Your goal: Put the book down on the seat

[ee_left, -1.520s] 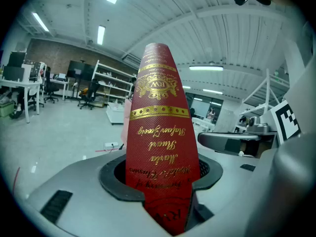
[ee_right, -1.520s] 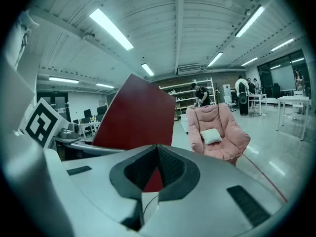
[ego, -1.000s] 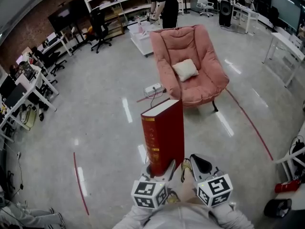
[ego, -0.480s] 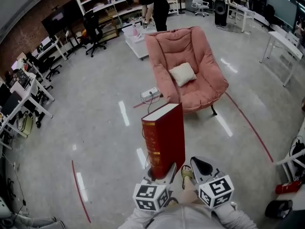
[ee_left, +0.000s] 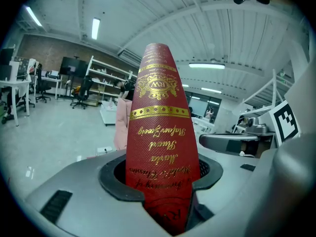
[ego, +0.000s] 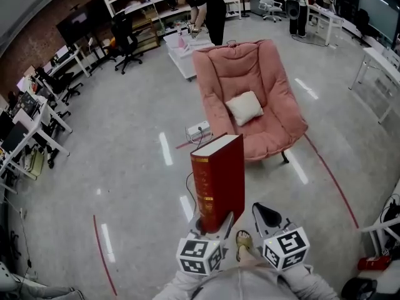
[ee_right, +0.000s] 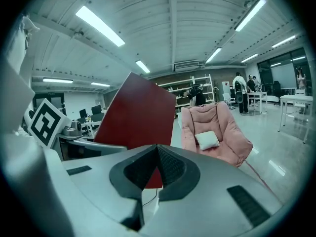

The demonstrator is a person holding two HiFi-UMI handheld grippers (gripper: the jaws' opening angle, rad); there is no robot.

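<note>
**Item:** book (ego: 219,183), red, gilt lettering on the spine. It was held upright, its lower end clamped between the jaws of the left gripper (ego: 212,221). It was carried over bare floor, well apart from the seat.

**Companion:** right gripper (ego: 267,215), jaws drawn together on nothing, carried just beside the left.

**Change noted:** against the earlier head views, the pink armchair (ego: 240,67) was seen somewhat larger and nearer. The book's upright pose and the grip on it were unaltered. The approach was therefore judged under way and the placing not yet begun.

**Surroundings:**
- A white cushion (ego: 245,107) was lying on the seat towards the backrest; the front of the seat was left bare and was judged room enough.
- A white power strip (ego: 198,130) was on the floor near the chair's front corner, with a cable (ego: 187,181) trailing from it.
- A red floor line (ego: 331,174) was running past the chair's other side.
- A person (ego: 209,5) was standing at a white table (ego: 181,54) behind the chair.

**Obstructions:** the strip and cable were judged a tripping risk on the path. The cushion was to be cleared or avoided.
</note>
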